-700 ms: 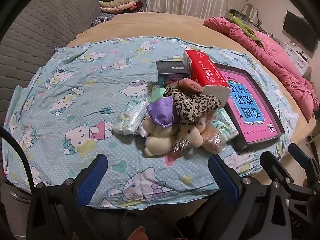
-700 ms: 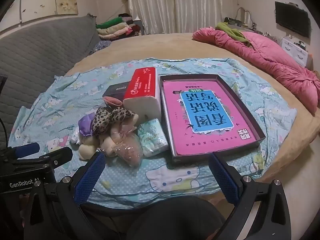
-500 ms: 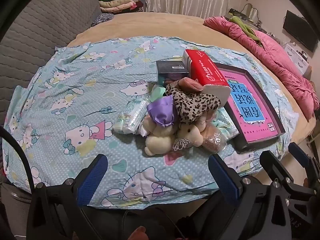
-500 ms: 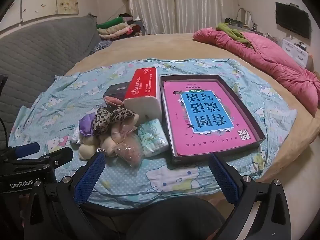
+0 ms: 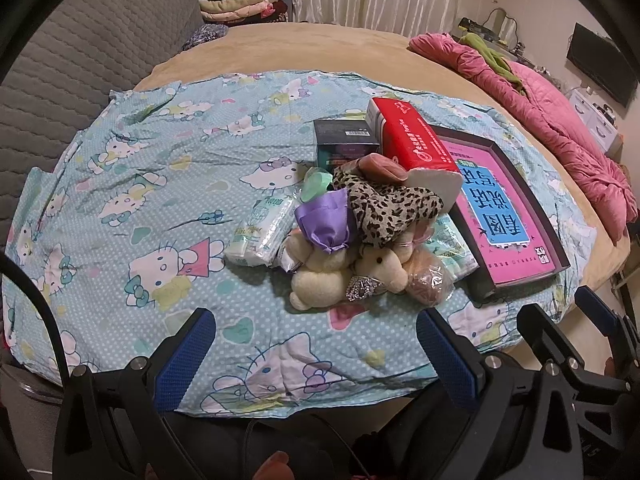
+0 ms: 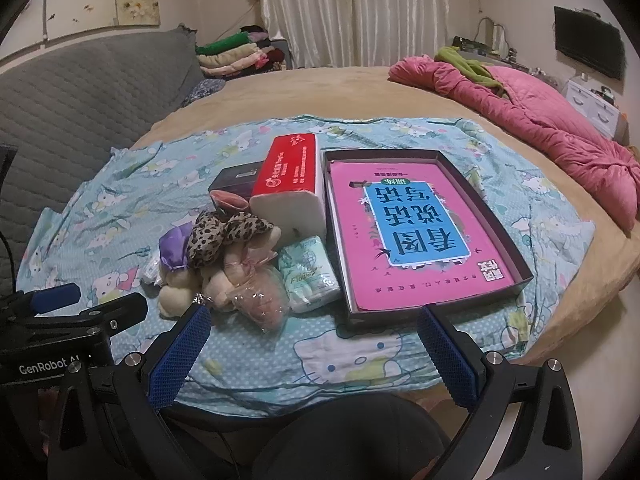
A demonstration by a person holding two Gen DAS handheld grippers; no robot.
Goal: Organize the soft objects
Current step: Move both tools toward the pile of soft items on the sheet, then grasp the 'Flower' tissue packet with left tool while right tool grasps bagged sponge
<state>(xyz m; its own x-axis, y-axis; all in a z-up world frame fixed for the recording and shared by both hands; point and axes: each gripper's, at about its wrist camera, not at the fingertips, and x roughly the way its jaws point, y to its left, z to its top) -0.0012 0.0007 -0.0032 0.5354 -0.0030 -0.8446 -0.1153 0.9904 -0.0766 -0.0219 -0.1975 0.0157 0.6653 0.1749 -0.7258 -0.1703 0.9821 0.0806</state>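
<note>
while both grippers gape, left gripper (image 5: 316,354), right gripper (image 6: 312,346), plush pile (image 5: 360,248) mid-sheet, apart

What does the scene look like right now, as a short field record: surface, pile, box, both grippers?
surface: Hello Kitty sheet spread on a bed
pile: plush toys, leopard cloth, purple pouch, tissue packs, all heaped together mid-sheet
tissue block: red wrap, leaning over a dark carton
box: open, shallow, right of the pile, pink book inside
left gripper: fingers open, empty, short of the pile
right gripper: fingers open, empty, near the box's front edge
</note>
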